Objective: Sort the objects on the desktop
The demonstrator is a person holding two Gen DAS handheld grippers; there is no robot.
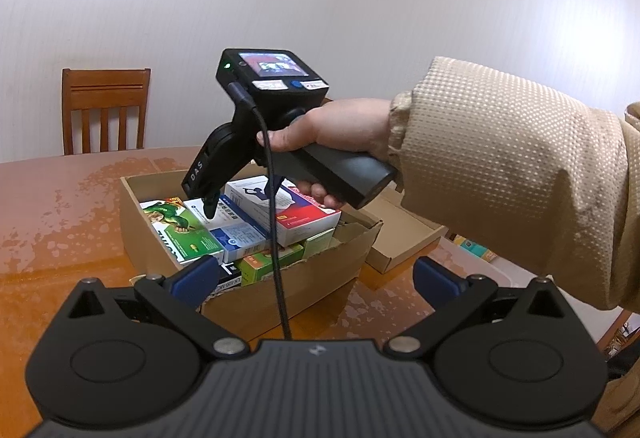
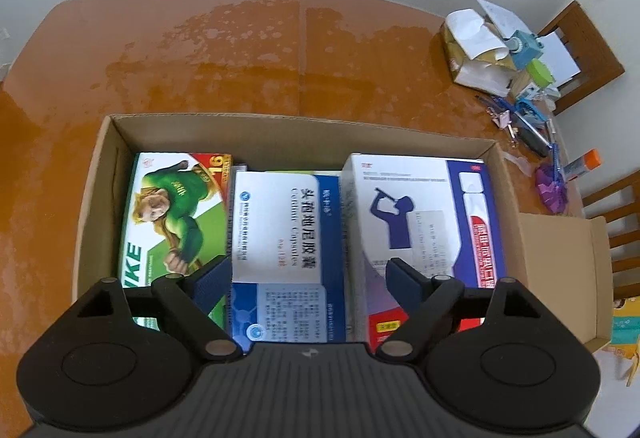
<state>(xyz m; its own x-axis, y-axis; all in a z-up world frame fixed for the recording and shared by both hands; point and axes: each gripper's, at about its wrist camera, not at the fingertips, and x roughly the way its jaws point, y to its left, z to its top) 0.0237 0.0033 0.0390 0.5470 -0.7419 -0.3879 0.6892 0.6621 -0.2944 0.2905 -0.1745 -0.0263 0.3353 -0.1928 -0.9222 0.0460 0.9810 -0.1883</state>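
Lying lengthwise away from the spread, empty right hand-held gripper (image 2: 308, 278): blue-white medicine box (image 2: 286, 238).

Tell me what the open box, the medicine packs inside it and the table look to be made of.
Open box: brown corrugated cardboard, matte; raw cut edges and folded flaps show.
Medicine packs, such as the green one and the blue-and-white one: thin printed paperboard, slightly glossy, with sharp folded corners.
Table: probably wood or veneer under a shiny orange-brown coating; the sheen is patchy and looks worn.

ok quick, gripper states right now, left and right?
Left gripper: open, holding nothing.
Right gripper: open, empty, over the blue-and-white box in the cardboard box.
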